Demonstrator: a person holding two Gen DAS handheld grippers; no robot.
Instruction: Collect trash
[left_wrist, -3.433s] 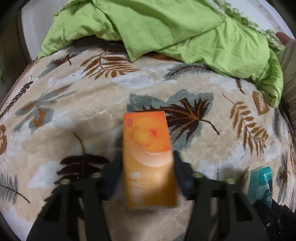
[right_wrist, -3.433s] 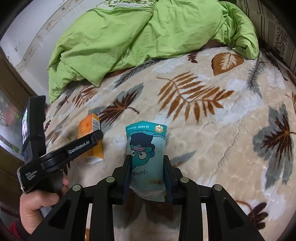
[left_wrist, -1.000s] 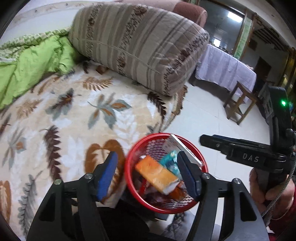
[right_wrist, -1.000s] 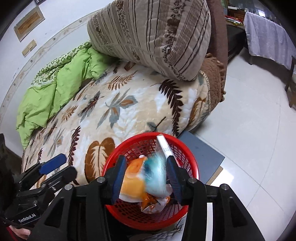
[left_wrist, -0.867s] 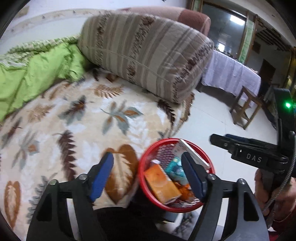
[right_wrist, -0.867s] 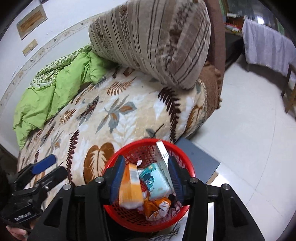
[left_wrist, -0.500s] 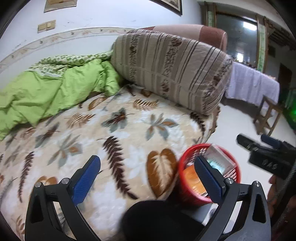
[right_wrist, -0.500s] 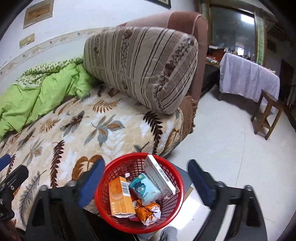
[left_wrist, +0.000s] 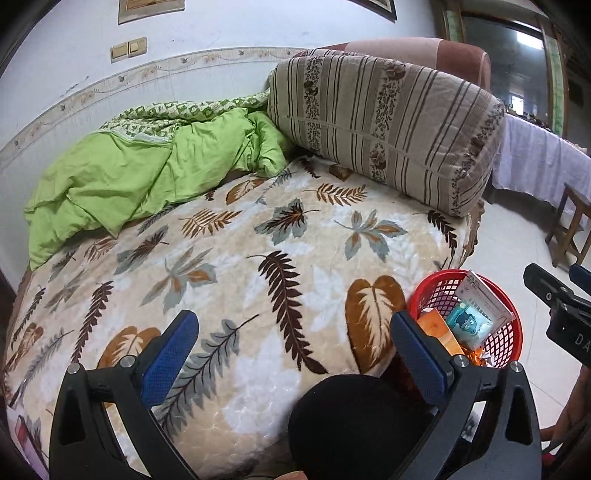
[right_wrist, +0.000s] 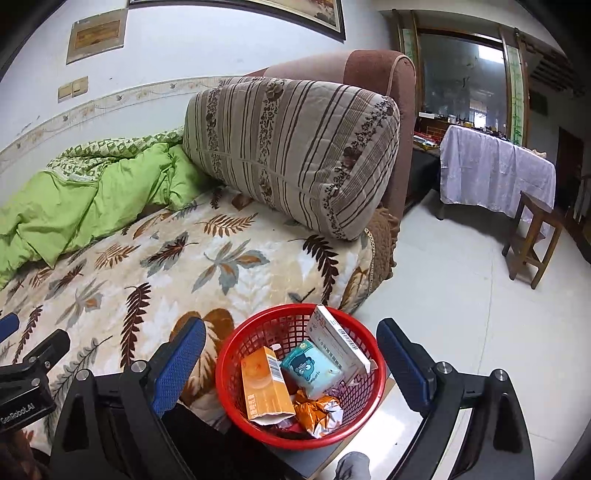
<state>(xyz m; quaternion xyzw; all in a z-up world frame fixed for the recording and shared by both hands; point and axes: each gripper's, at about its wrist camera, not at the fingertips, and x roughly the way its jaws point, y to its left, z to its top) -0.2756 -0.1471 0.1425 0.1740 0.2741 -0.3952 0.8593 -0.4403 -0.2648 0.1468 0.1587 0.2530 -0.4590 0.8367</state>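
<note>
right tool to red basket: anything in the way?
Nothing visible. The right tool hangs open directly above the red basket, whose top is uncovered. The orange carton, teal packet and white box already lie inside.

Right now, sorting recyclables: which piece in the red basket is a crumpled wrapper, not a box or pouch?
The orange foil wrapper, crumpled at the basket front.
</note>
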